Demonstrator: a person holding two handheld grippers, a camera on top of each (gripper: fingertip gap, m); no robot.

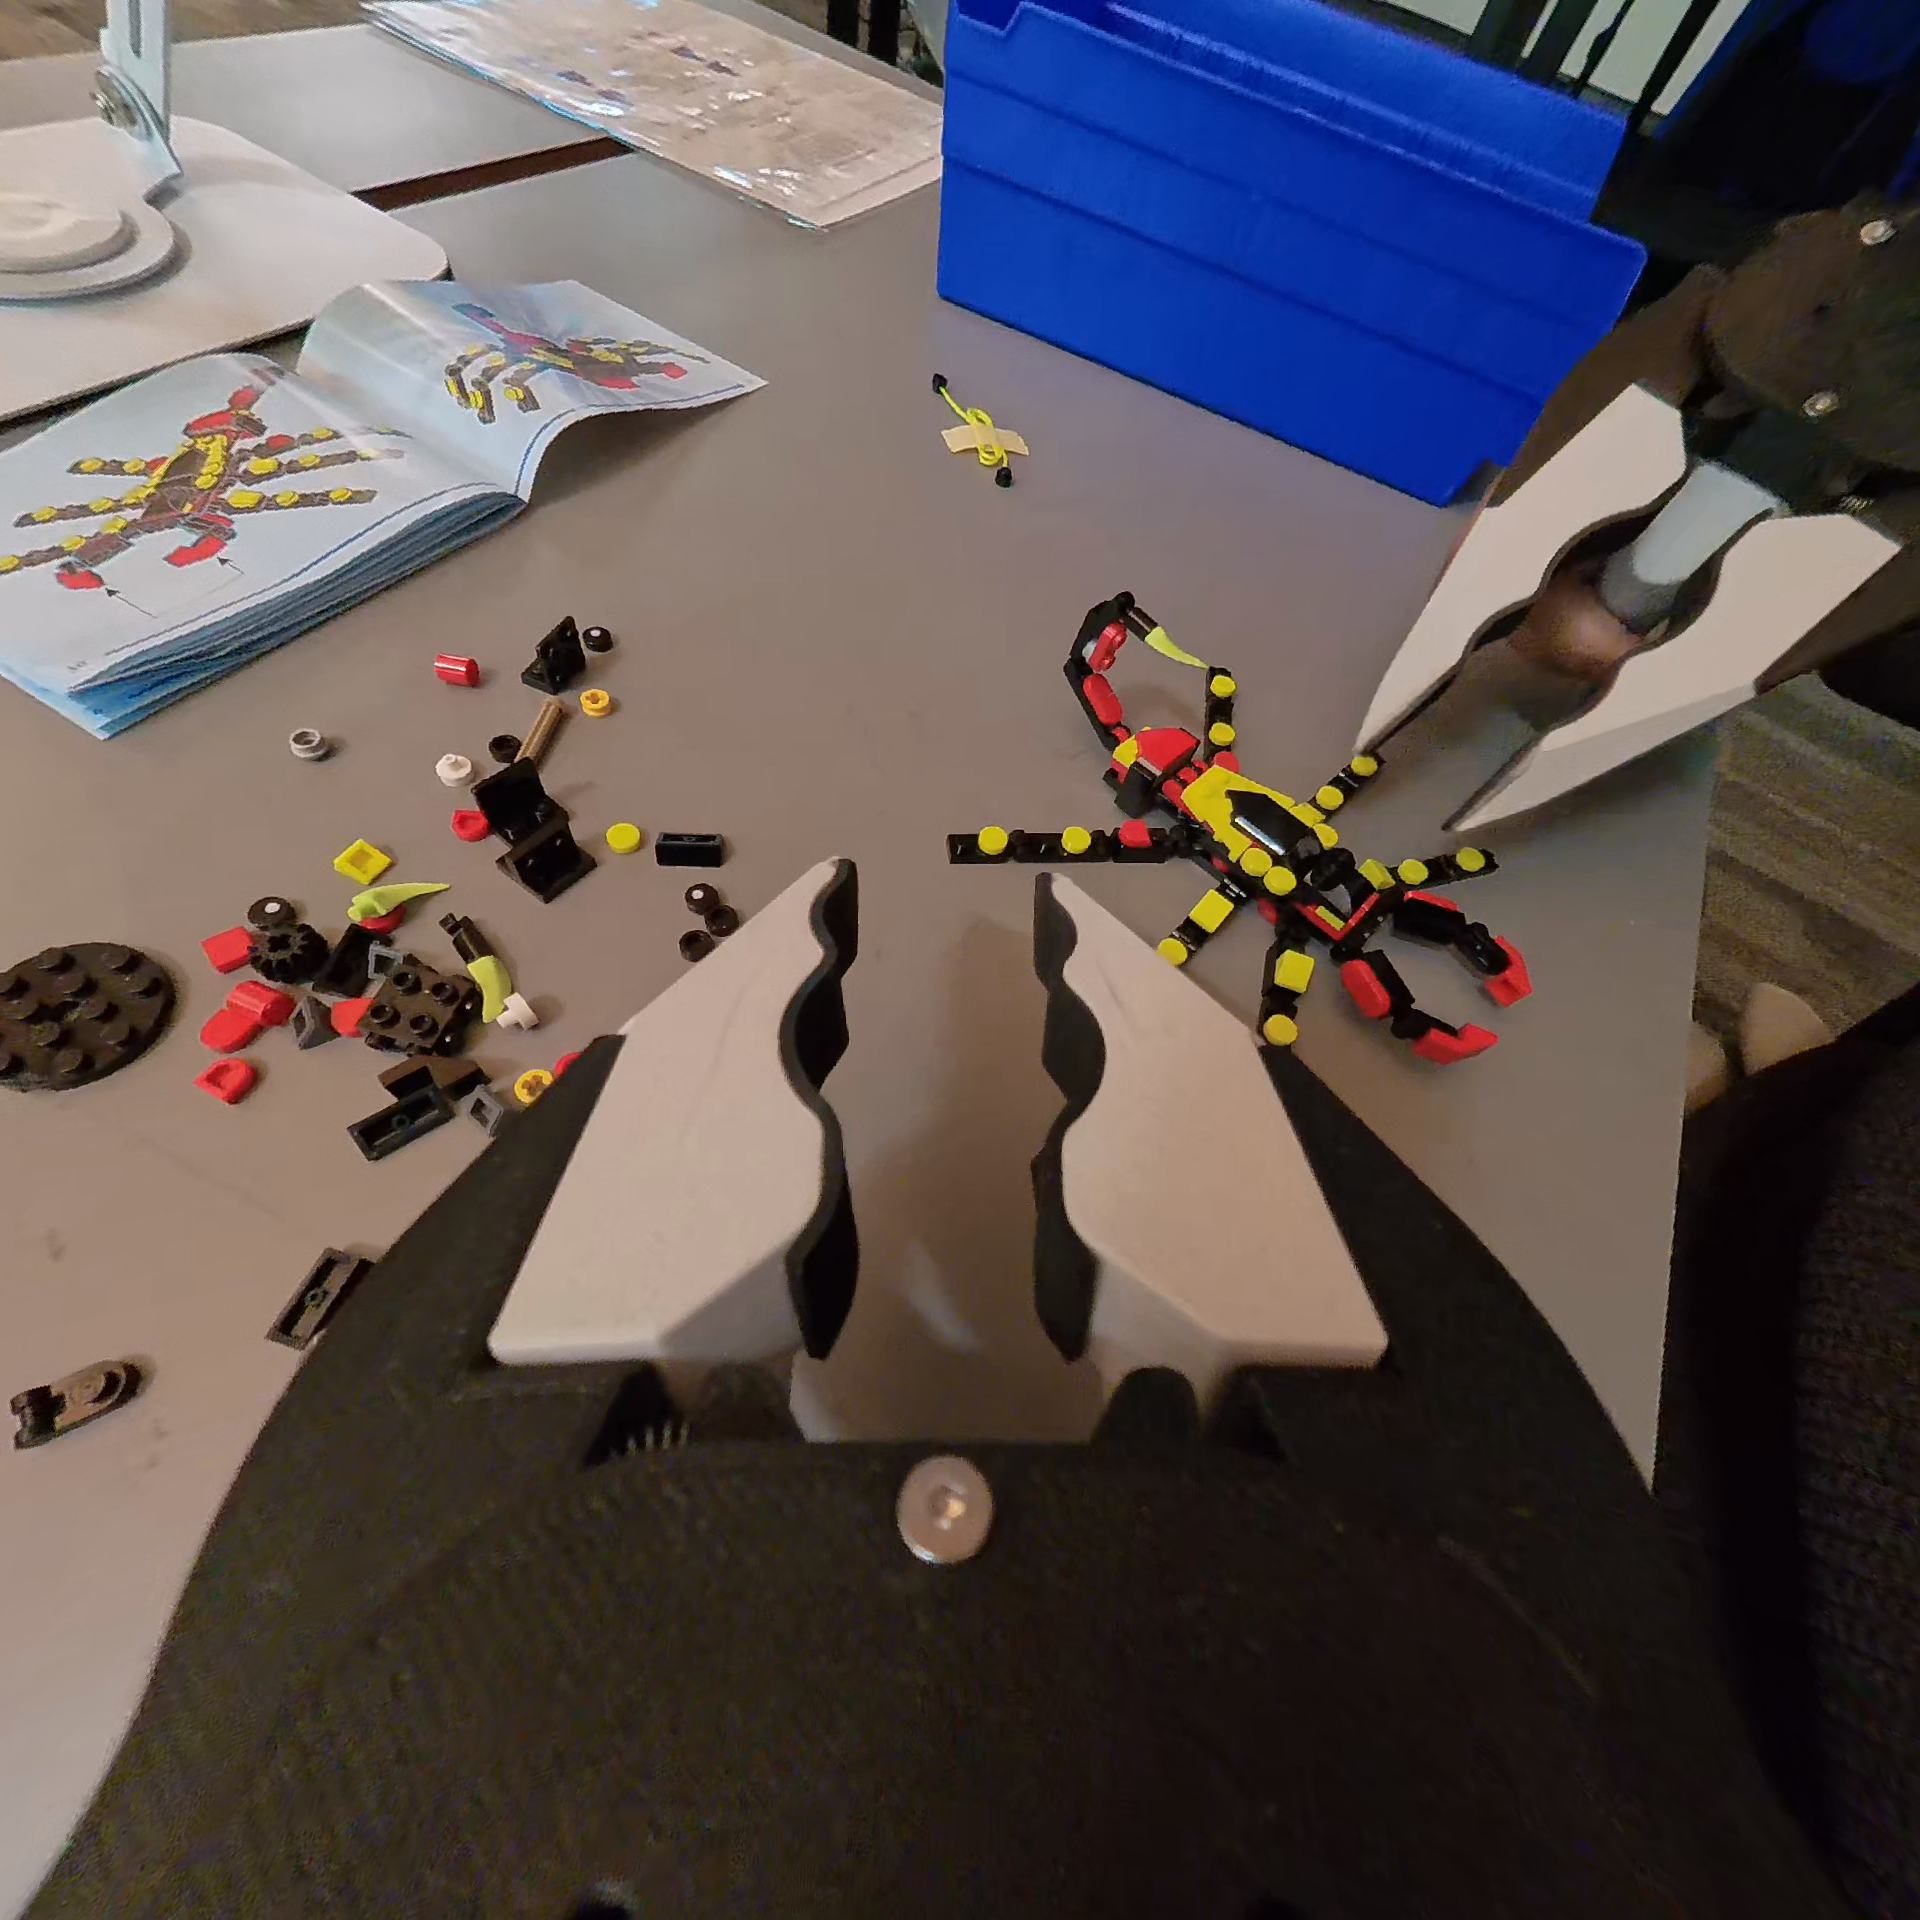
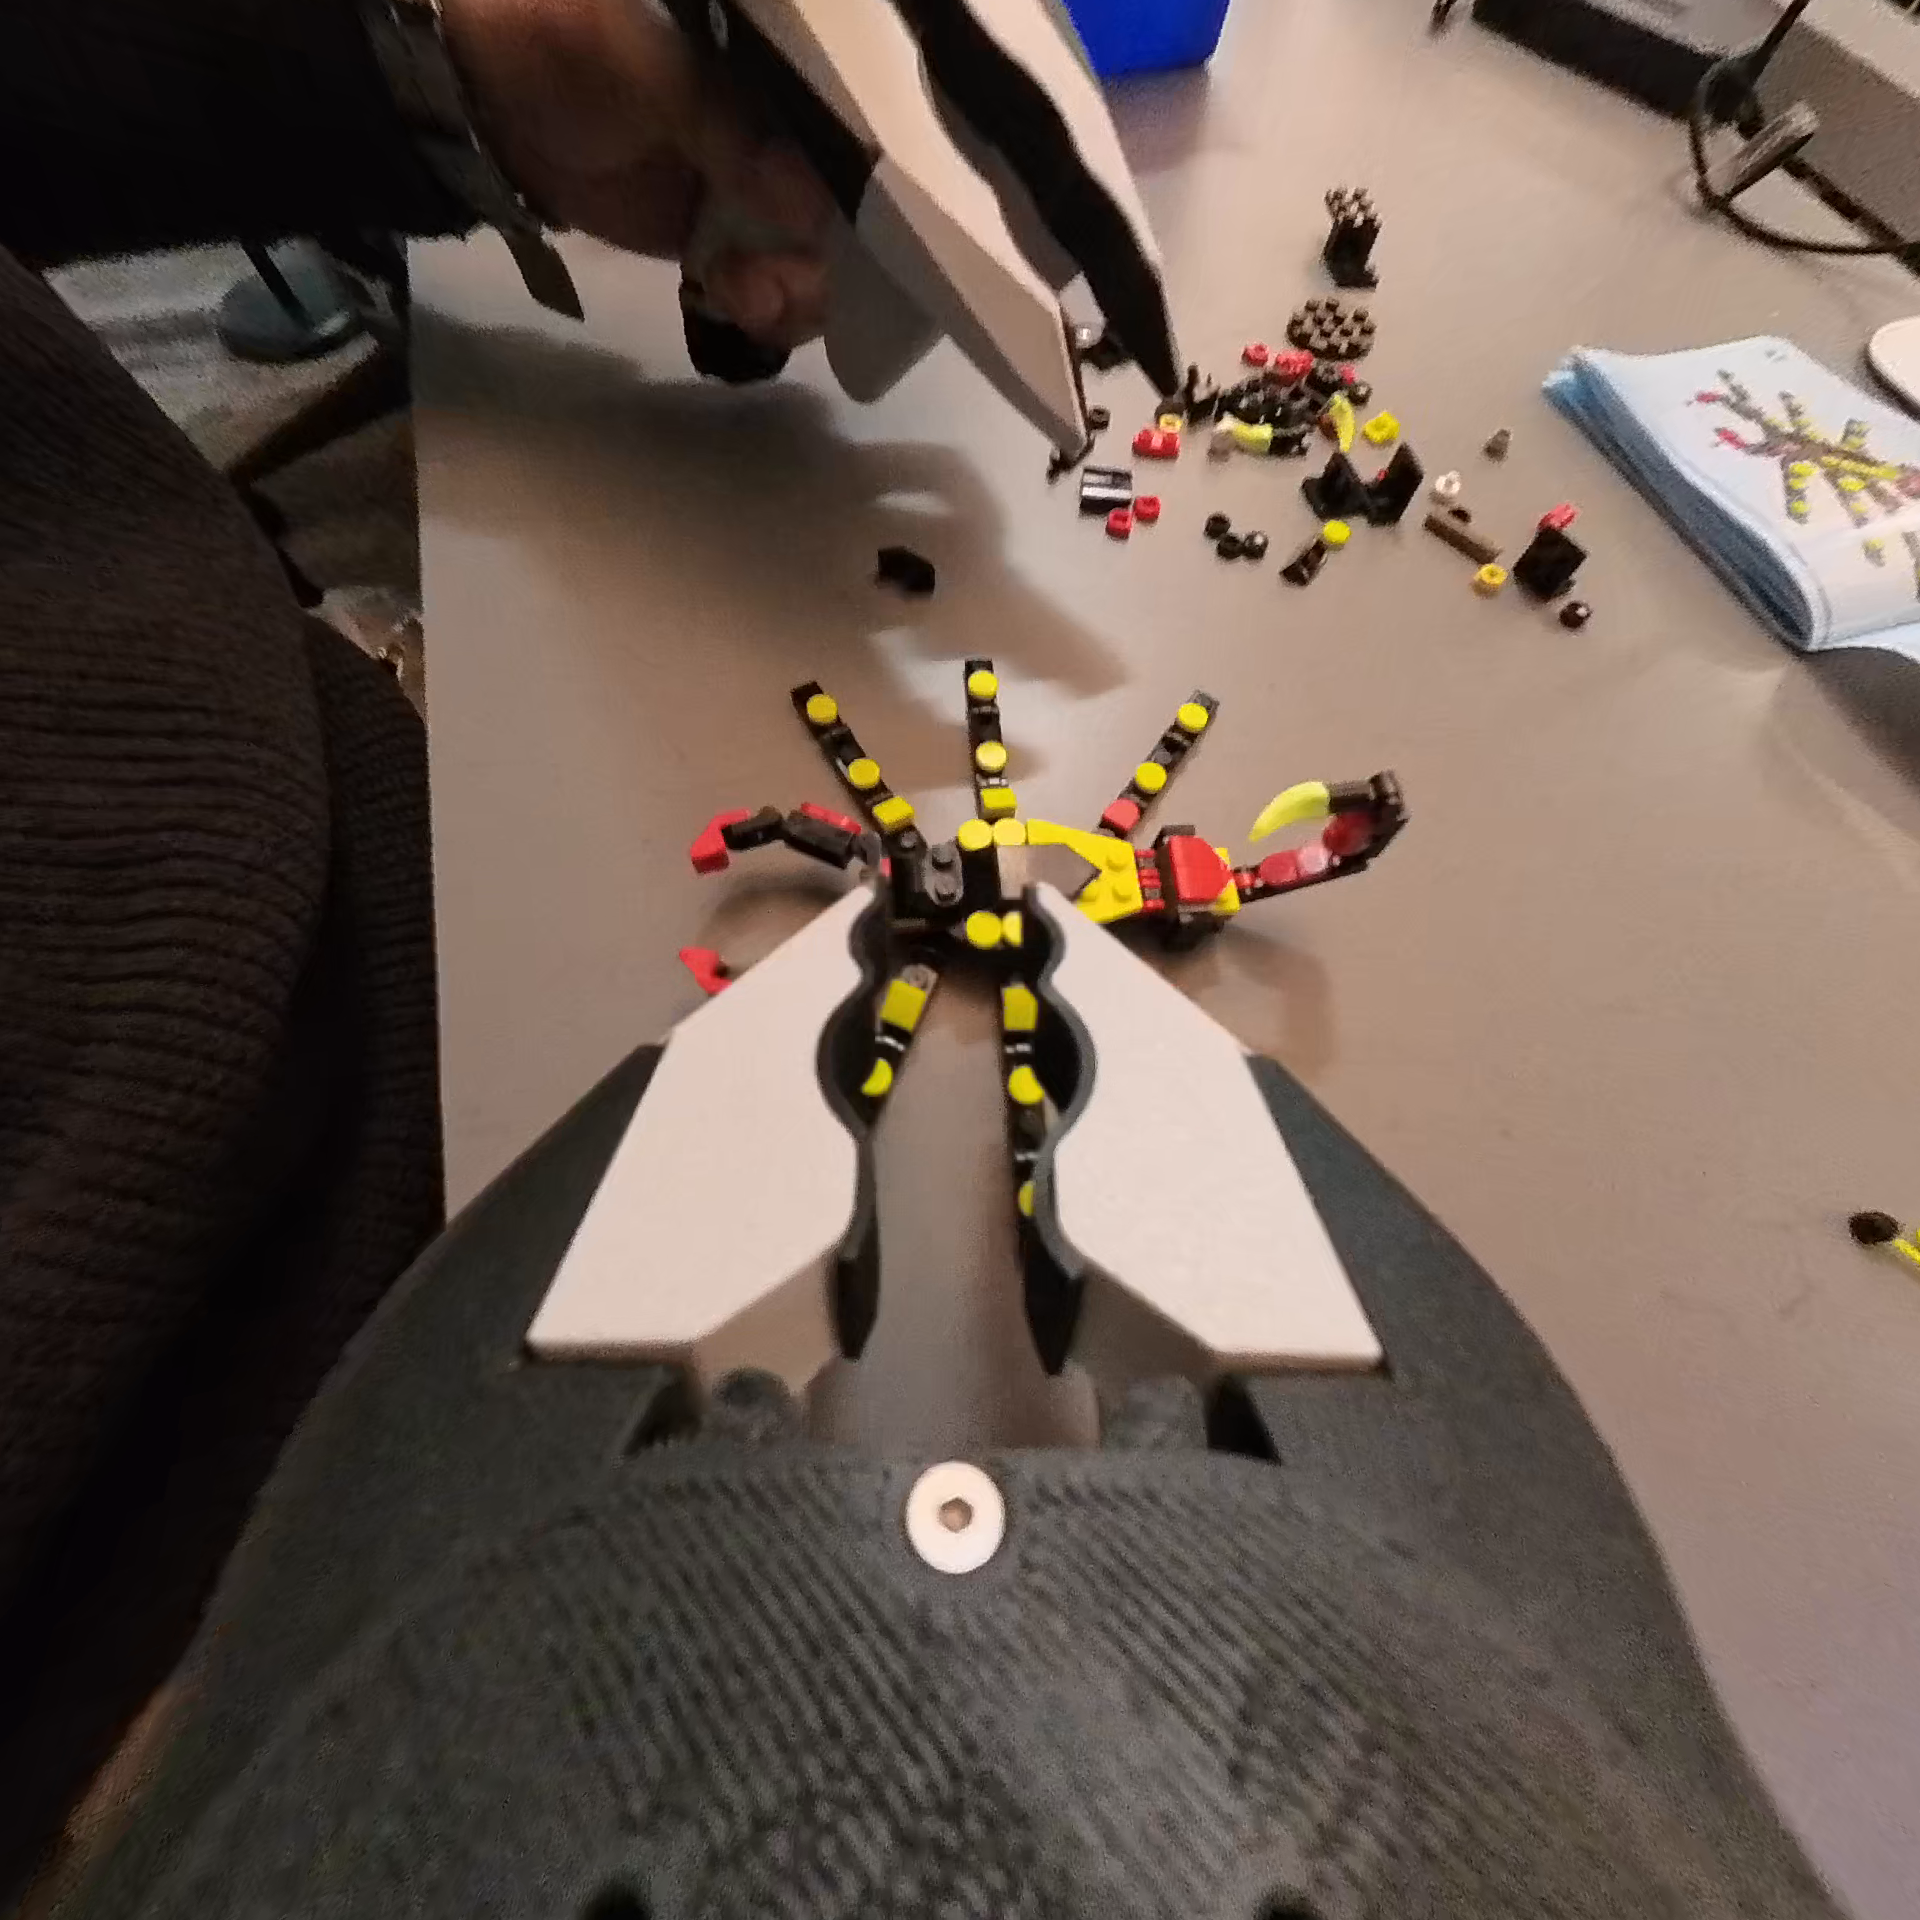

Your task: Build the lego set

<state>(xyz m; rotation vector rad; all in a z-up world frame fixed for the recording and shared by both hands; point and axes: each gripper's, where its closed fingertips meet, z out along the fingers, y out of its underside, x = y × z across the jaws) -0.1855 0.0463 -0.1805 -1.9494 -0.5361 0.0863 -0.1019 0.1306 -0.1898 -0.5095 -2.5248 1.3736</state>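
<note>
Left wrist view: left gripper (image 1: 943,883) hangs over bare table (image 1: 831,582), fingers apart, nothing between them. Scorpion (image 1: 1262,821) lies just right of the tips; loose bricks (image 1: 416,935) to the left.

Right wrist view: right gripper (image 2: 951,914) is above the scorpion (image 2: 997,873), jaws apart, straddling its near legs. Blur hides any contact, probably none. Body runs crosswise, tail right. Right gripper is nearer.
</note>
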